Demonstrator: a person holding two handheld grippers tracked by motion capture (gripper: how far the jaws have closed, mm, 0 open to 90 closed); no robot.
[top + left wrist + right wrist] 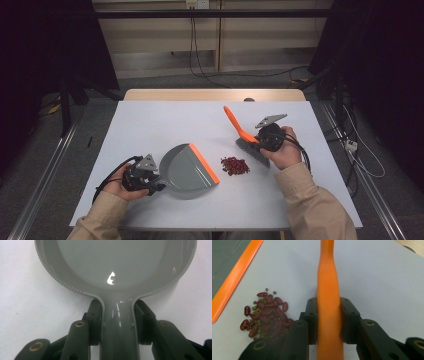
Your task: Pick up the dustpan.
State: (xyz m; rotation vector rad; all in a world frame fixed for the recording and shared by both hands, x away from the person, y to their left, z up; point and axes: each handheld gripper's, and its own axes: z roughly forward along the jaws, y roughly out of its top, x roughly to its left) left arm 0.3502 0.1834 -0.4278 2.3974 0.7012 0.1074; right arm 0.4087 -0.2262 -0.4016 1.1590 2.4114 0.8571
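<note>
Beans [234, 165] lie between left tool [150, 184] pinching dustpan handle [119, 327] and right tool [261, 141] pinching brush [241, 131].

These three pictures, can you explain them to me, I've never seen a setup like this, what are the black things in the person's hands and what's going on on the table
There is no robot here. A person sits at a white table and holds a hand-held gripper in each hand, a tool with two black jaws that pinch things.

The high view looks down from above the person's side. The other two pictures come from small cameras that ride on the grippers and look along their jaws.

The left gripper is closed on the handle of a grey dustpan with an orange front lip, which lies flat on the table. The left gripper view shows that handle between the jaws.

The right gripper is closed on the orange handle of a small brush.

Between dustpan and brush lies a little pile of red and green beans, probably about to be swept up.
</note>
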